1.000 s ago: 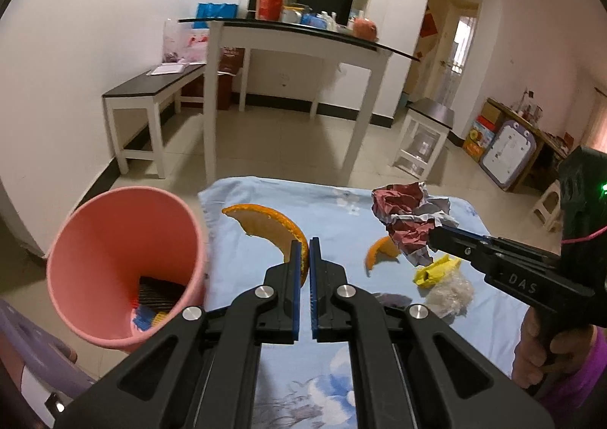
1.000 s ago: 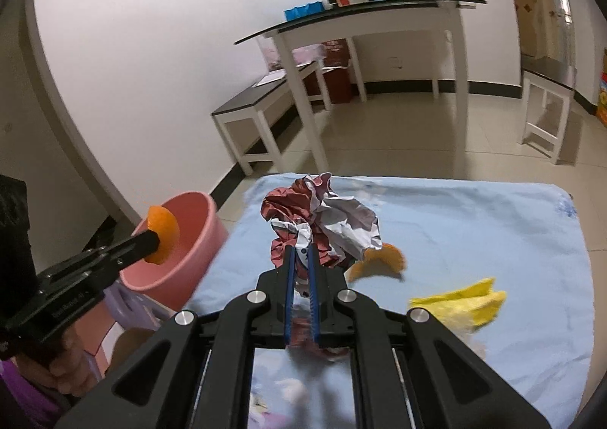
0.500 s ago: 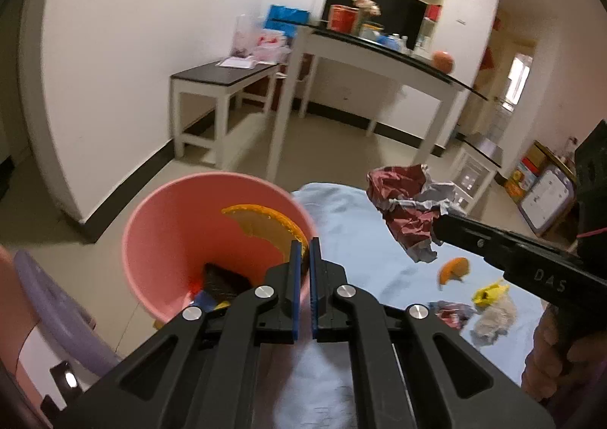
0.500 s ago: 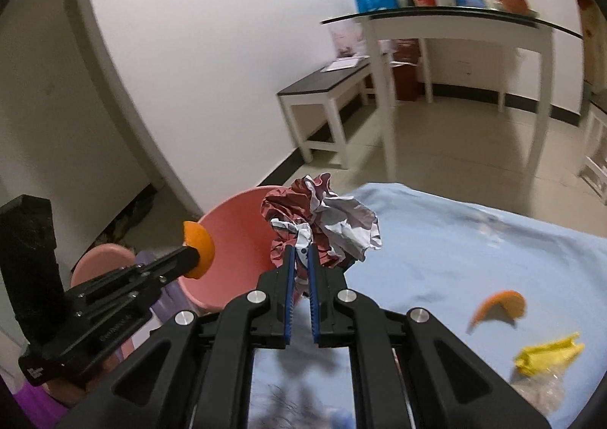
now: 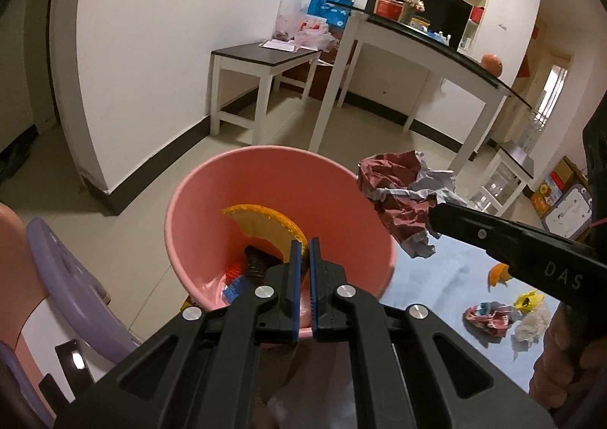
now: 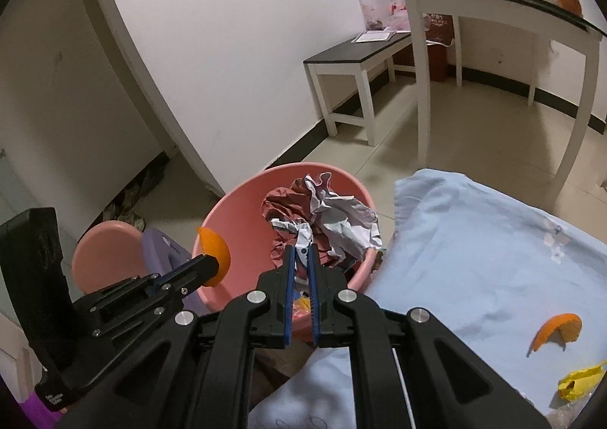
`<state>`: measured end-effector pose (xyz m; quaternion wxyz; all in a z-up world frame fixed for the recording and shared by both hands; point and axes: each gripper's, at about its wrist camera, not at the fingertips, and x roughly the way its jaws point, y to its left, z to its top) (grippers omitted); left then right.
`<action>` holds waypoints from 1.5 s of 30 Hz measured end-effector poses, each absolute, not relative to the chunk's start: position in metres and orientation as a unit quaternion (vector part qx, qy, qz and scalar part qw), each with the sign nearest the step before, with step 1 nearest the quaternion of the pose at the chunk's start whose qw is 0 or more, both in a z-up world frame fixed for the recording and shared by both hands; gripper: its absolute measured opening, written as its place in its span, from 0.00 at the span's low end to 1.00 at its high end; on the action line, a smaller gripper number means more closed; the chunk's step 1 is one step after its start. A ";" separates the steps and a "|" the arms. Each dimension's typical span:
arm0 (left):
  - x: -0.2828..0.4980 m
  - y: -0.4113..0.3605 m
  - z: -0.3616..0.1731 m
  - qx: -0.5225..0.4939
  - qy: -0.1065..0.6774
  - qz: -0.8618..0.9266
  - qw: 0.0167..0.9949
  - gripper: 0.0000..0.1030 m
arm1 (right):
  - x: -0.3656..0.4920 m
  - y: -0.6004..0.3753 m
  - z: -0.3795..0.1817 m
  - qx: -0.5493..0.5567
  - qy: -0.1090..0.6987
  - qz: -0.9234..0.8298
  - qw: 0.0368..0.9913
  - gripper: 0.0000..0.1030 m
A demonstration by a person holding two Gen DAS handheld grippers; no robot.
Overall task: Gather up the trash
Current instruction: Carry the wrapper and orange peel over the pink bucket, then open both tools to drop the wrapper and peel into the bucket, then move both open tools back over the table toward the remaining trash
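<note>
Releasing early risks a miss: the orange peel [image 5: 265, 226] is clamped in the left tool [image 5: 302, 250], the crumpled paper [image 6: 322, 216] in the right tool [image 6: 301, 258], near the pink bin's [image 5: 197, 178] rim.

Both grippers tilt downward, side by side. The left gripper [image 5: 302, 250] has its jaws pinched together; the right gripper [image 6: 302, 258] likewise, a hand [image 5: 557, 360] gripping its handle.

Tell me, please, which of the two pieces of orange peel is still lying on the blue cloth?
The smaller peel near the yellow wrapper lies on the blue cloth. The larger peel is clamped in the left gripper over the pink bucket.
</note>
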<state>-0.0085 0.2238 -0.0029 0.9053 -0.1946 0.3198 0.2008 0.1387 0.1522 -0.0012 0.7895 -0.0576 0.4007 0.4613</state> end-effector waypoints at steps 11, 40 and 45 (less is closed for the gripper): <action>-0.007 0.234 -0.016 -0.204 0.330 0.205 0.898 0.03 | 0.142 0.173 -0.018 -0.072 0.415 0.462 0.780 0.07; -0.018 0.237 -0.013 -0.241 0.319 0.192 0.896 0.25 | 0.130 0.166 -0.016 -0.071 0.401 0.476 0.780 0.37; -0.021 0.227 -0.005 -0.242 0.315 0.177 0.900 0.25 | 0.121 0.147 -0.010 -0.060 0.393 0.476 0.784 0.39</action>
